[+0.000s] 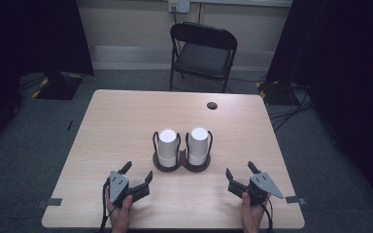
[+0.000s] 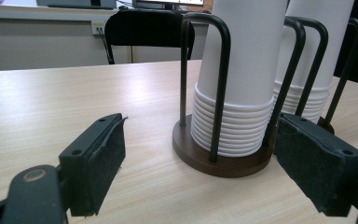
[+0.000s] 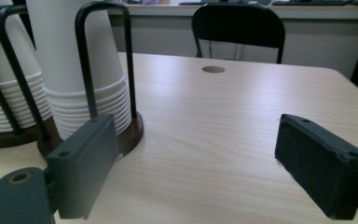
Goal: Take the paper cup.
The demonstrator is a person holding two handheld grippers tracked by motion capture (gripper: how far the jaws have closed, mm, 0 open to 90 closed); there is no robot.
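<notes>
Two stacks of white paper cups stand upside down in a dark double holder with black wire loops at the table's middle: a left stack and a right stack. My left gripper rests near the front edge, left of the holder, open and empty. In the left gripper view the left stack rises just ahead, right of centre, between my pads. My right gripper sits front right, open and empty. Its view has the right stack at the left, beyond the left pad.
A black folding chair stands behind the wooden table. A round cable hole lies near the far right edge. Dark curtains hang at both sides, with cables on the floor. Bare tabletop surrounds the holder.
</notes>
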